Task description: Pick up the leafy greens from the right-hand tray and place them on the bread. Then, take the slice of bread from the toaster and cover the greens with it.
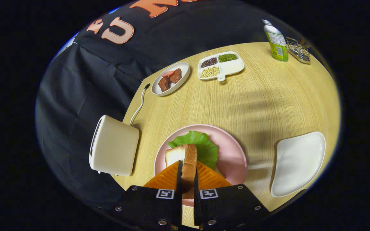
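Gripper view looks down on a wooden tabletop (268, 102), where the jaws (187, 173) are closed on a slice of bread (185, 162), held on edge with both fingers pressing its sides. The slice hangs over a pink plate (230, 150), just in front of a green lettuce leaf (201, 146) lying on that plate. Whatever lies under the leaf is mostly hidden. To the left of the plate, close by, stands a cream toaster (114, 146), its cord (139, 104) trailing back toward an oval dish of meat (171, 78). Beside that dish is a divided tray of beans (221, 65). Farther right stand a green bottle (276, 41) and a wire rack (298, 49). A white tray (299, 163) sits right of the plate.
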A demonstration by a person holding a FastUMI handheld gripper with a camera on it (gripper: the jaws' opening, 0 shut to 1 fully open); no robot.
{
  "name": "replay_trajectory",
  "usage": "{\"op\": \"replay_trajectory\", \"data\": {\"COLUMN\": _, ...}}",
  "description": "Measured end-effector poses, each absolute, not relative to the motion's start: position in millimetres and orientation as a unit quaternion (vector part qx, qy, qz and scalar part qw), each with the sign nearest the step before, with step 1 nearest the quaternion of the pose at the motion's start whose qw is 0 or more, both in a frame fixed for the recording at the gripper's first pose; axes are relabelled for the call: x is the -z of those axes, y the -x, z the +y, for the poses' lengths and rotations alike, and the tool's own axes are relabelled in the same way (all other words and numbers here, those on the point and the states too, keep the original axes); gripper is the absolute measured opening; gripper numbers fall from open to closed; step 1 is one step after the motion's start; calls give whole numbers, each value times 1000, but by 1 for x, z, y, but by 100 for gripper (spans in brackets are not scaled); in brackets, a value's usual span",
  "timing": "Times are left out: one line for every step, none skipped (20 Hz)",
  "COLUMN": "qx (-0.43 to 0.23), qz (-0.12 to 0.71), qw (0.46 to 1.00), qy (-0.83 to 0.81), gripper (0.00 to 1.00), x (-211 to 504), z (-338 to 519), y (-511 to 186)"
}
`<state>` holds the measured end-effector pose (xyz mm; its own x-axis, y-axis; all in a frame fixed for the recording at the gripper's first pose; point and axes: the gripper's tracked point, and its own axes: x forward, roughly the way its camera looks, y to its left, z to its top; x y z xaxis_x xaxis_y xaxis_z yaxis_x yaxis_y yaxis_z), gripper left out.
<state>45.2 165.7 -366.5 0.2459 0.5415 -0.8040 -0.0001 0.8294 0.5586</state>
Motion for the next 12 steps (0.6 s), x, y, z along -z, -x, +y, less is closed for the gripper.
{"op": "replay_trajectory", "data": {"qx": -177, "qz": 588, "qw": 755, "qy": -229, "gripper": 17, "x": 368, "z": 164, "y": -45}}
{"op": "replay_trajectory", "data": {"qx": -173, "qz": 586, "qw": 760, "qy": -223, "gripper": 17, "x": 371, "z": 161, "y": -46}}
{"op": "replay_trajectory", "data": {"qx": -167, "qz": 584, "qw": 765, "qy": -212, "gripper": 23, "x": 376, "z": 157, "y": -48}}
{"op": "replay_trajectory", "data": {"qx": -161, "qz": 581, "qw": 772, "qy": -201, "gripper": 27, "x": 380, "z": 153, "y": -48}}
{"op": "replay_trajectory", "data": {"qx": -160, "qz": 580, "qw": 775, "qy": -192, "gripper": 36, "x": 383, "z": 150, "y": -48}}
{"op": "replay_trajectory", "data": {"qx": -159, "qz": 578, "qw": 778, "qy": -188, "gripper": 38, "x": 384, "z": 149, "y": -47}}
{"op": "replay_trajectory", "data": {"qx": -159, "qz": 575, "qw": 782, "qy": -183, "gripper": 43, "x": 385, "z": 149, "y": -47}}
{"op": "replay_trajectory", "data": {"qx": -157, "qz": 571, "qw": 786, "qy": -175, "gripper": 45, "x": 386, "z": 146, "y": -48}}
{"op": "replay_trajectory", "data": {"qx": -156, "qz": 568, "qw": 791, "qy": -165, "gripper": 50, "x": 387, "z": 144, "y": -49}}
{"op": "replay_trajectory", "data": {"qx": -153, "qz": 565, "qw": 796, "qy": -155, "gripper": 52, "x": 389, "z": 142, "y": -50}}
{"op": "replay_trajectory", "data": {"qx": -153, "qz": 563, "qw": 799, "qy": -147, "gripper": 58, "x": 391, "z": 140, "y": -50}}
{"op": "replay_trajectory", "data": {"qx": -151, "qz": 560, "qw": 803, "qy": -138, "gripper": 60, "x": 393, "z": 140, "y": -50}}
